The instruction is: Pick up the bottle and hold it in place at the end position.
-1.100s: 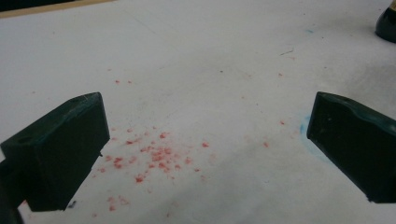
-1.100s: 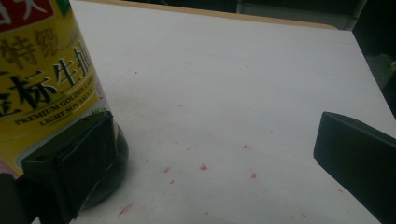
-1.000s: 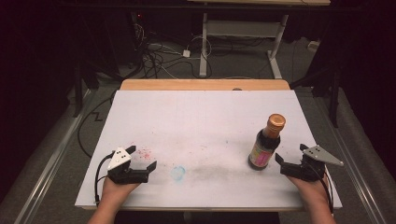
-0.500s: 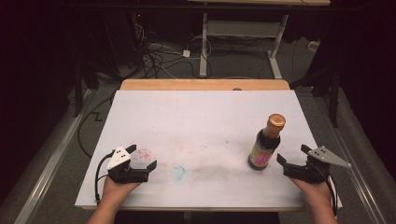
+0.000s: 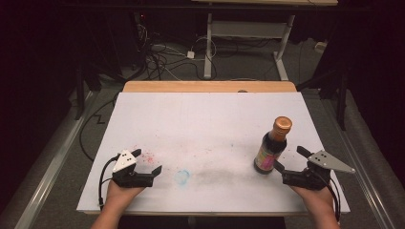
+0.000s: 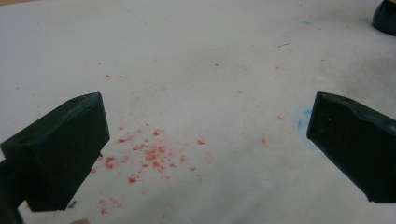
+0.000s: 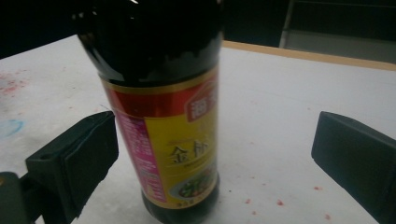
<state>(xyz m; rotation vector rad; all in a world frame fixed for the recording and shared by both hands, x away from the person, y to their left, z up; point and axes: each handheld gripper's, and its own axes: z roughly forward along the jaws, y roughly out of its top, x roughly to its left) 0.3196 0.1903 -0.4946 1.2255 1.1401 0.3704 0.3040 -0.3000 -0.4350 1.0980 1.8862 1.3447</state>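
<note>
Right gripper view has the dark glass sauce bottle with the yellow and red label [image 7: 163, 116] upright between the wide-open jaws of the right gripper [image 5: 286, 164], nearer one jaw; centre it, then close on the labelled body, low, to avoid tipping. The left gripper [image 5: 148, 162] rests with jaws spread, holding nothing, over red specks. The white tabletop [image 5: 205, 124] beyond lies bare; its right edge is near.

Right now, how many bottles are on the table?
1. A dark sauce bottle stands upright near the table's right front, just ahead of the open right gripper, which isn't touching it. Nothing on the table could hide another.
</note>
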